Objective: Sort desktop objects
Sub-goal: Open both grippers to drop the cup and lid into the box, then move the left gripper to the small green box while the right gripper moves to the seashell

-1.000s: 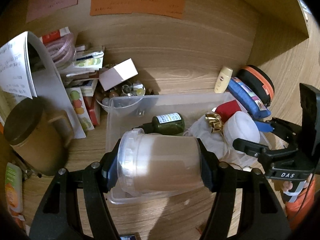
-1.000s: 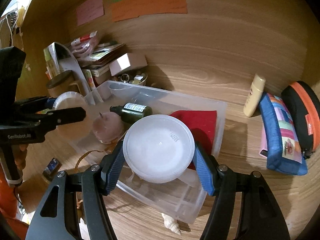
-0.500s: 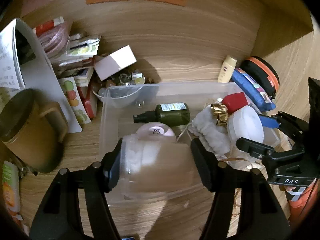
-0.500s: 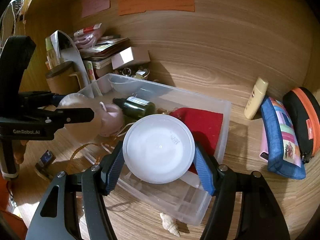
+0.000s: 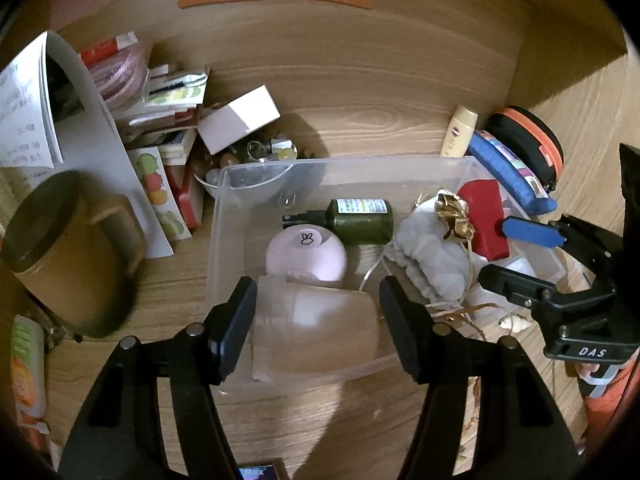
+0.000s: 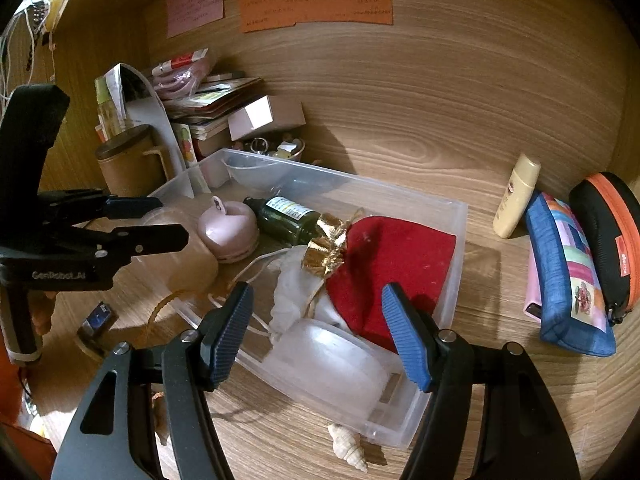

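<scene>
A clear plastic bin [image 5: 400,164] [image 6: 444,288] sits on the wooden desk. A translucent tub [image 5: 316,332] lies on its side in the bin's near end, between the fingers of my open left gripper [image 5: 316,324]. A white lidded container [image 6: 328,364] lies in the bin's near corner, below my open right gripper [image 6: 320,328]. The bin also holds a green bottle [image 5: 360,220], a pink round case [image 5: 306,256], a white cloth pouch [image 5: 432,260] and a red pouch [image 6: 396,268] with a gold bow [image 6: 326,248].
A brown lidded mug [image 5: 68,252], booklets and a small white box [image 5: 240,118] crowd the left. A cream tube [image 6: 516,196], blue pencil case [image 6: 568,276] and black-orange case [image 6: 612,240] lie right. A seashell [image 6: 348,446] lies in front of the bin.
Both grippers have opened. The translucent tub dropped from the left gripper into the bin, and the white lidded container dropped from the right gripper into the bin's near corner.
</scene>
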A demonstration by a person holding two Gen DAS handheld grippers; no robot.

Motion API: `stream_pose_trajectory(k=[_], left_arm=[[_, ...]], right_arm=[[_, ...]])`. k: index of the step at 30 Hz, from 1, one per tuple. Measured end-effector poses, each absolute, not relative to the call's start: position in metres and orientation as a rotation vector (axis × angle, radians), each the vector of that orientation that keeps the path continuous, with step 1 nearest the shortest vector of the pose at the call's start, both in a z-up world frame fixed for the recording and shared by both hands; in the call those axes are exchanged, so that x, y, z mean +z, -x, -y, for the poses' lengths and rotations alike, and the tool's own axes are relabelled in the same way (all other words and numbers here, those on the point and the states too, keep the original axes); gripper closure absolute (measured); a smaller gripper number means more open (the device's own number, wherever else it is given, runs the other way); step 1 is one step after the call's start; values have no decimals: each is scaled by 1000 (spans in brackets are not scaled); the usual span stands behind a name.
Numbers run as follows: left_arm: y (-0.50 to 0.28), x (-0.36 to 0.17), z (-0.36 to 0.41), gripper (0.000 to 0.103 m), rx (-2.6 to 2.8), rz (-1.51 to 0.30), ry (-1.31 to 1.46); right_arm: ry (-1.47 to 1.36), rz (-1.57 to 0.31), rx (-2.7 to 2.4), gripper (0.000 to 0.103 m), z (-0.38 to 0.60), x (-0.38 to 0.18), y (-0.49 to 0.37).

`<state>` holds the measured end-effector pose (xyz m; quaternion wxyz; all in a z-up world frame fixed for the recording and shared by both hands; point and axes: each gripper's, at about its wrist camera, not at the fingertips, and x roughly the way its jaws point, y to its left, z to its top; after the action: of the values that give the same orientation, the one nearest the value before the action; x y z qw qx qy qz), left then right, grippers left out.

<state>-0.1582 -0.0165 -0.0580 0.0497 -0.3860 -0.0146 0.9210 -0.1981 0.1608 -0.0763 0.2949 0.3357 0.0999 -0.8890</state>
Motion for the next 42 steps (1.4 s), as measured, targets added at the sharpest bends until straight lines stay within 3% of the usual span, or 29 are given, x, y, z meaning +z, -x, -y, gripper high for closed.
stream_pose_trajectory(k=[4,6,10,14,19,22,30,42], left_arm=[[152,-53,17,35,2814,41,1157],[148,-50,19,26,2818,59,1145],[142,-44,20,24,2852,38,1135],[131,-37,22,13,2878,29,1117],[113,-21,29,10,2917,13,1045],[100,-10,37,7,2948,15,990],[68,-2,57,5,3014,23,933],[32,-34,61,5,2965,21,993]], right_arm=[[-885,-262,-2378,39,-160,-75,198],[-868,-264,-2385,39,-161,-72,196],[-833,-265,-2404,39,-162,-67,191],[-820,-284,-2431,30,-163,-62,187],[-786,-296,-2458,28,-167,-46,177],[-754,-295,-2485,18,-172,-36,167],[-690,-317,-2545,18,-183,-21,134],[-800,-309,-2574,18,-205,-40,117]])
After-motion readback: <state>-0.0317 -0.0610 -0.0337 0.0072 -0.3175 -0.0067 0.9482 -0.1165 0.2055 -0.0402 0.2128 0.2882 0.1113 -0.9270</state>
